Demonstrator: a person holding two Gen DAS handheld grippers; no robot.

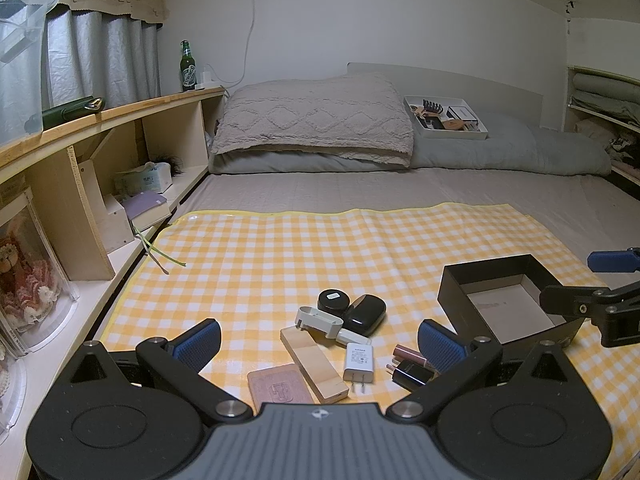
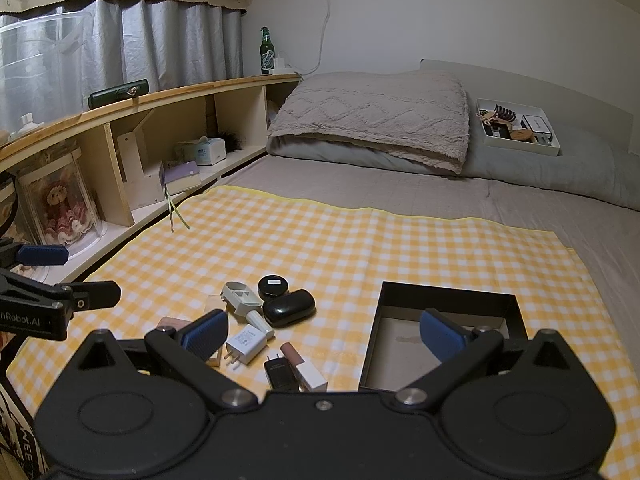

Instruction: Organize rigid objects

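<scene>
Dim indoor light, cool grey-green cast in both views. No lamp in frame; curtain (image 2: 168,44) drawn, no bright patch behind it. Illumination soft and even, shadows faint. Small glare spot on checked mat (image 1: 360,264) at far left corner; dull sheen on black case (image 2: 289,307). Strong fisheye bend: shelf (image 1: 112,110) edge curves, black vignette in frame corners. Focus fair at centre, softer toward rim. Fine noise on wall (image 1: 400,16). No motion blur.
</scene>
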